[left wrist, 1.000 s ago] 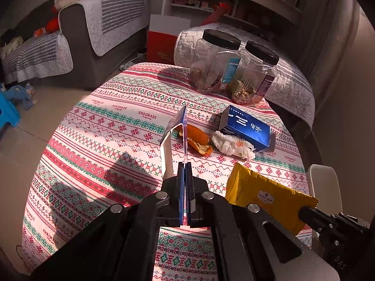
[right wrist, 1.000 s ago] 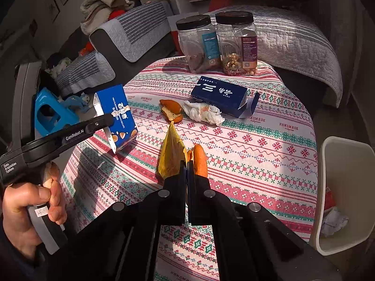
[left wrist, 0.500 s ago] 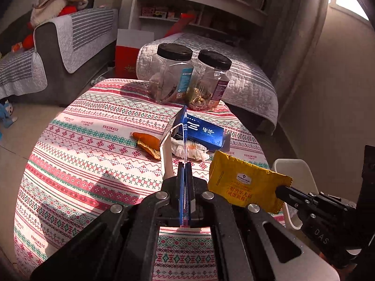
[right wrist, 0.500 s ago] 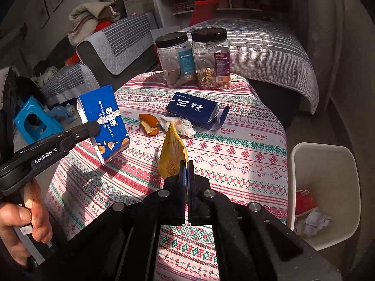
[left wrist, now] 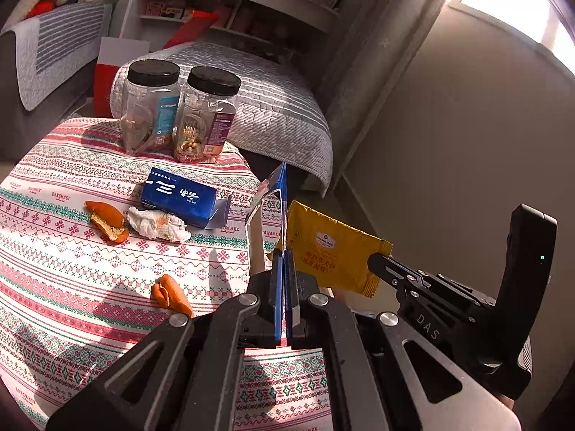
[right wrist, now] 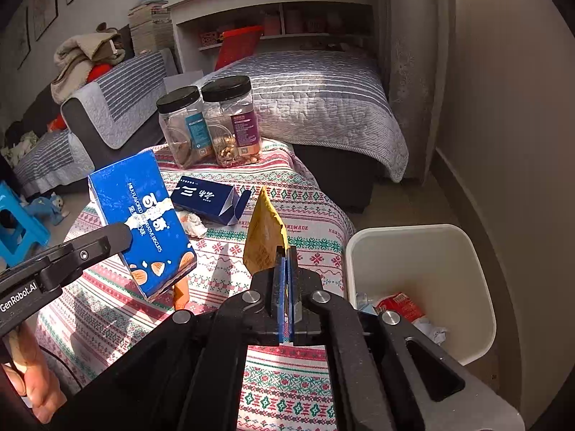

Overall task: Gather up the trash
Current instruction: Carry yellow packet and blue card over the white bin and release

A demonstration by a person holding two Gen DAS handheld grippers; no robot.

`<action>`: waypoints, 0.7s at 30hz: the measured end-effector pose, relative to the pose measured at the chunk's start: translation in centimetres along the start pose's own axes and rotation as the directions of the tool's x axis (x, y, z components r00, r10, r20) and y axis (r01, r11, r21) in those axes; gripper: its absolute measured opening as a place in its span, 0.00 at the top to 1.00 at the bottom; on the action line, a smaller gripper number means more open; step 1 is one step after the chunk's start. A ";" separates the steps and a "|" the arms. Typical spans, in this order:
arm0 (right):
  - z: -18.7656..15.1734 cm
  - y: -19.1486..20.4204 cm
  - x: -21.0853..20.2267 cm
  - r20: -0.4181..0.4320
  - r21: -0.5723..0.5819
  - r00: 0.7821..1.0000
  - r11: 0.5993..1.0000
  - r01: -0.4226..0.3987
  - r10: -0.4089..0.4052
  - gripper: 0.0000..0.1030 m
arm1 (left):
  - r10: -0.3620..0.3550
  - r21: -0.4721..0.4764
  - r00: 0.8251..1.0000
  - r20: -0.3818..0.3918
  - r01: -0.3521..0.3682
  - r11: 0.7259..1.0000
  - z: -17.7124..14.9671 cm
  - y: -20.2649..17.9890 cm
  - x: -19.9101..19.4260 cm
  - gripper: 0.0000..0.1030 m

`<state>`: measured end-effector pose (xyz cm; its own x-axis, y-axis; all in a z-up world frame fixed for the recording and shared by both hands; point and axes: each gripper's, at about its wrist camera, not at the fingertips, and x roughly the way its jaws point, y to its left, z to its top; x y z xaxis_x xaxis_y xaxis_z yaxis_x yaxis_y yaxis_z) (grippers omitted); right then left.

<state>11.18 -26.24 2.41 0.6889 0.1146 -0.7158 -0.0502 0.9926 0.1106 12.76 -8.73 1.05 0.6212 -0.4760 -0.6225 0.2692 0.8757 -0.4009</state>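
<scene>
Pinching a blue cardboard biscuit box (right wrist: 143, 222), the left tool (left wrist: 284, 276) is closed on its edge above the patterned-cloth surface (right wrist: 222, 273); the right tool (right wrist: 286, 269), jaws clamped, holds a yellow foil snack wrapper (right wrist: 264, 237) just beside the white plastic bin (right wrist: 463, 251)
</scene>
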 end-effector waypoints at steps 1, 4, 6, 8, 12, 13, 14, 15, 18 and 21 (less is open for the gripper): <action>0.1 -1.1 -0.2 0.001 0.032 1.000 0.999 -0.002 0.002 1.00 | -0.019 0.013 1.000 -0.005 0.020 1.000 -0.1 -0.9 0.4 0.99; 0.3 -5.0 -0.9 0.009 0.132 1.000 0.991 0.010 -0.012 1.00 | -0.078 0.018 0.997 -0.029 0.078 0.997 -0.4 -3.2 2.0 1.00; 0.1 -7.9 -1.1 0.009 0.205 1.000 0.978 0.026 -0.028 1.00 | -0.108 0.015 0.993 -0.048 0.108 0.994 -0.7 -4.8 3.5 0.99; -0.3 -10.6 -1.2 -0.004 0.275 0.998 0.960 0.055 -0.056 1.00 | -0.136 0.017 0.988 -0.072 0.138 0.990 -1.3 -6.3 5.2 0.99; -1.6 -15.0 -0.9 -0.050 0.393 0.993 0.912 0.118 -0.107 1.00 | -0.185 0.031 0.974 -0.129 0.191 0.981 -2.7 -9.1 8.5 0.99; -1.9 -15.7 -0.7 -0.065 0.411 0.991 0.902 0.132 -0.115 1.00 | -0.195 0.025 0.971 -0.142 0.200 0.979 -3.0 -9.5 9.5 0.99; -2.1 -16.1 -0.5 -0.076 0.424 0.990 0.895 0.142 -0.121 1.00 | -0.208 0.014 0.966 -0.153 0.213 0.977 -3.4 -9.9 10.4 0.99; -2.2 -16.4 -0.4 -0.083 0.431 0.988 0.889 0.152 -0.128 1.00 | -0.226 0.000 0.961 -0.163 0.229 0.974 -3.6 -10.2 11.2 0.99; -2.3 -16.7 -0.1 -0.104 0.432 0.979 0.879 0.202 -0.174 0.96 | -0.270 -0.030 0.943 -0.195 0.270 0.962 -4.4 -10.9 13.7 0.99; -2.5 -17.2 -0.3 -0.107 0.453 0.967 0.855 0.254 -0.231 0.52 | -0.237 -0.015 0.942 -0.236 0.240 0.971 -5.1 -10.9 14.8 0.96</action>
<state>10.03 -43.25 -0.93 0.6005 -0.1141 -0.7915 0.4596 0.8592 0.2248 15.29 -25.75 -7.24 0.3482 -0.6754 -0.6501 0.3992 0.7343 -0.5490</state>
